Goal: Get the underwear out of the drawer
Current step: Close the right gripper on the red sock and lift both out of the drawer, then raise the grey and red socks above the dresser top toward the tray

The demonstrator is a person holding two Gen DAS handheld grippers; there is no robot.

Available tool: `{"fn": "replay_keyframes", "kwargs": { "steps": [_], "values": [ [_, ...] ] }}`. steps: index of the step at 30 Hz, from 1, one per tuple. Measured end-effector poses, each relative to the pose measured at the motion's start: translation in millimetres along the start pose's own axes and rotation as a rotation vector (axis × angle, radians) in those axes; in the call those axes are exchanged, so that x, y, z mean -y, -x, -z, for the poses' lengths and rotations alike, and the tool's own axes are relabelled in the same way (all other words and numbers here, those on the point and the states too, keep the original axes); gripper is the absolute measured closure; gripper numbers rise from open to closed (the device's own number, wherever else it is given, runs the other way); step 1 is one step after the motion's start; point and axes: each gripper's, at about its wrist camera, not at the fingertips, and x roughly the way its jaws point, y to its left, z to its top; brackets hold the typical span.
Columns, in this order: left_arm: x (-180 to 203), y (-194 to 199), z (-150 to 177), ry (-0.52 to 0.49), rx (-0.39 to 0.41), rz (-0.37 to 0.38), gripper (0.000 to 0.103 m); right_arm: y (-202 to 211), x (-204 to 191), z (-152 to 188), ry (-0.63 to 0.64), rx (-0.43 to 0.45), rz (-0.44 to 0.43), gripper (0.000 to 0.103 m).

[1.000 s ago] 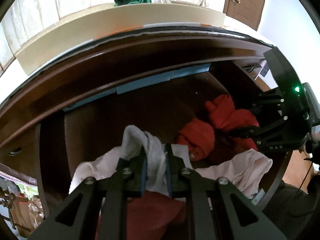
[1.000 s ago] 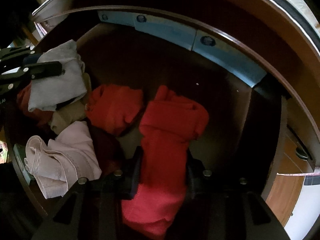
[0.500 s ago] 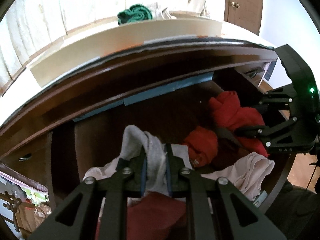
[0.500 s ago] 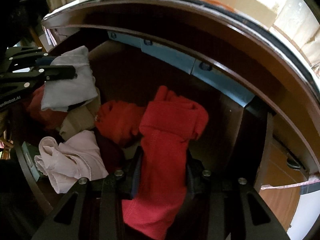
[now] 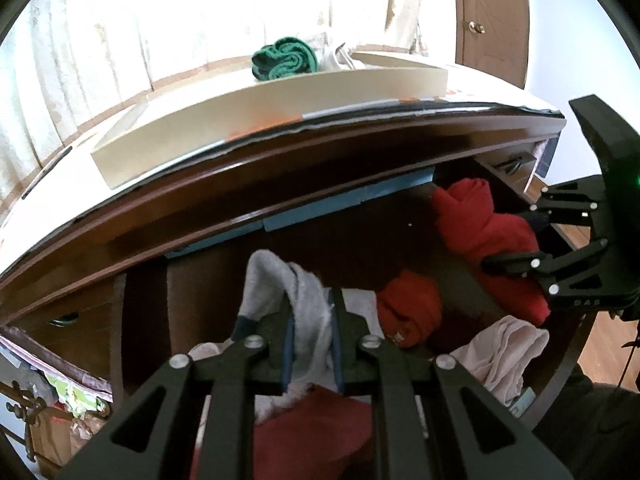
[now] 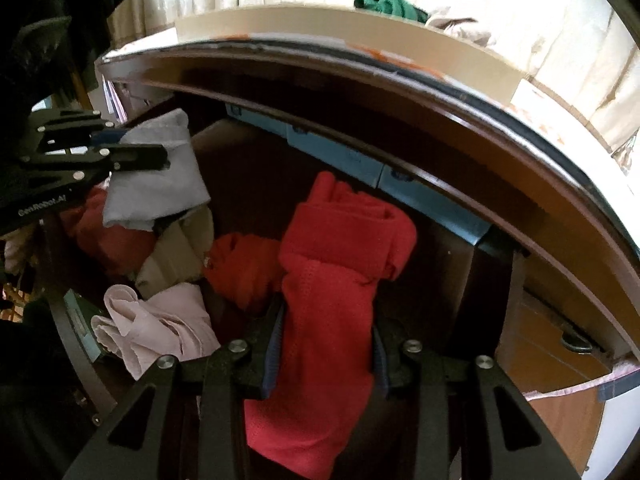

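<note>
My left gripper (image 5: pixel 311 312) is shut on a grey piece of underwear (image 5: pixel 280 284), lifted above the open dark wood drawer (image 5: pixel 340 240). In the right wrist view the same grey underwear (image 6: pixel 156 176) hangs from the left gripper (image 6: pixel 160 156). My right gripper (image 6: pixel 326 320) is shut on a red piece of underwear (image 6: pixel 340 264), which droops below the jaws; it also shows as red underwear (image 5: pixel 480 232) held by the right gripper (image 5: pixel 496 256) at the right. An orange-red garment (image 6: pixel 240 268), a pale pink one (image 6: pixel 160 320) and a beige one (image 6: pixel 176 256) lie in the drawer.
The dresser top (image 5: pixel 280 136) overhangs the drawer, with a cream tray (image 5: pixel 280 100) holding a rolled green cloth (image 5: pixel 284 58). Blue tape (image 6: pixel 420 196) lines the drawer's back. A wooden door (image 5: pixel 492 20) stands far right; curtains fill the background.
Both grippers have risen and tipped upward with their garments; more of the dresser top and curtains shows. The red underwear has come up off the drawer floor.
</note>
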Motion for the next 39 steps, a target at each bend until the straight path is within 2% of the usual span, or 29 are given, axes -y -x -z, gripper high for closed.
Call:
{"fn": "replay_keyframes", "kwargs": {
  "steps": [12,17,26,39],
  "values": [
    [-2,7,0,0.022,0.036,-0.049,0.091,20,9,1,-0.027,0.094,0.004,0.064],
    [-3,18,1,0.04,0.075,-0.066,0.091,27,13,3,-0.045,0.134,0.009,0.064],
    [-3,33,-3,0.056,0.127,-0.073,0.091,32,14,1,-0.072,0.163,0.029,0.064],
    [-2,43,-13,0.072,0.168,-0.08,0.091,57,10,-11,-0.073,0.264,0.079,0.064]
  ]
}}
